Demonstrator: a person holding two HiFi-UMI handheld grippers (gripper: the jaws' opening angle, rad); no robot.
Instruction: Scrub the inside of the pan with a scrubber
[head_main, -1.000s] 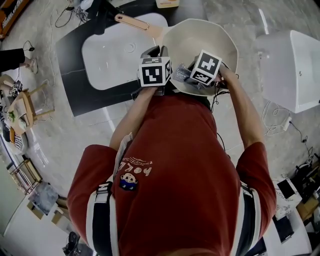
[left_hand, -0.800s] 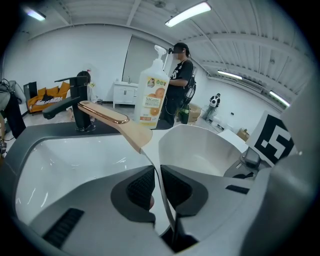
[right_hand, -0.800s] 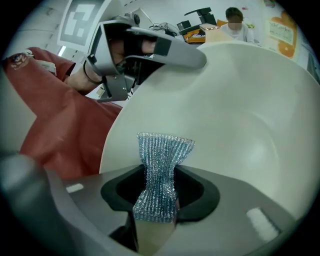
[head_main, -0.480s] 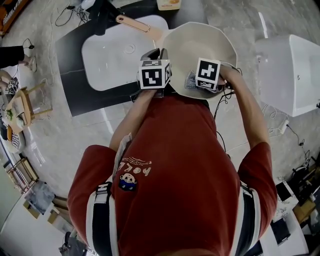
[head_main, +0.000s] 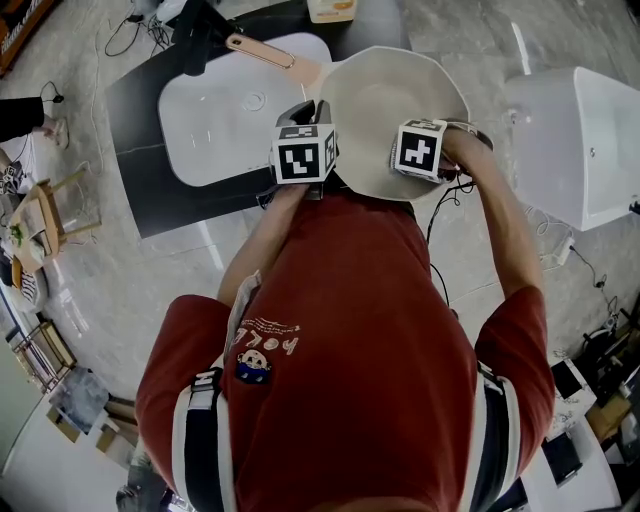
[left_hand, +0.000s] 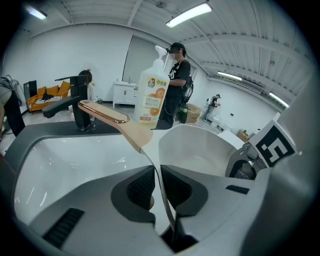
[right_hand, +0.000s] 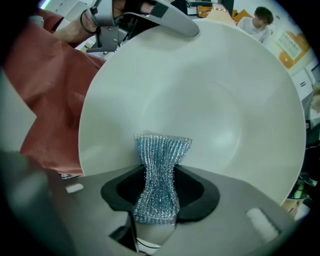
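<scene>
My left tool (left_hand: 159, 176) was clamped on the pan (head_main: 385, 95) at its thin left rim, just near the wooden handle (left_hand: 111, 116); the pads sat on either side of the rim. The handle ran off to the far left over the white sink (head_main: 215, 115). The pan was just right of the sink, open side up, above the dark worktop (head_main: 140, 110).

My right tool (right_hand: 159, 189) was clamped on the blue mesh scrubber (right_hand: 161, 162), pinched at the middle so it flared out at both ends. The tool pointed steeply down into the pan from the near right rim. The scrubber's free end stuck out past the jaws and lay on the pan's inner wall, near side, low toward the rim. I couldn't tell how hard it pressed. The rest of the pan's inside spread out far of the scrubber.

A soap bottle (left_hand: 151, 97) with an orange label stood at the far side beyond the handle, and a black faucet (left_hand: 76, 102) was left of it.
</scene>
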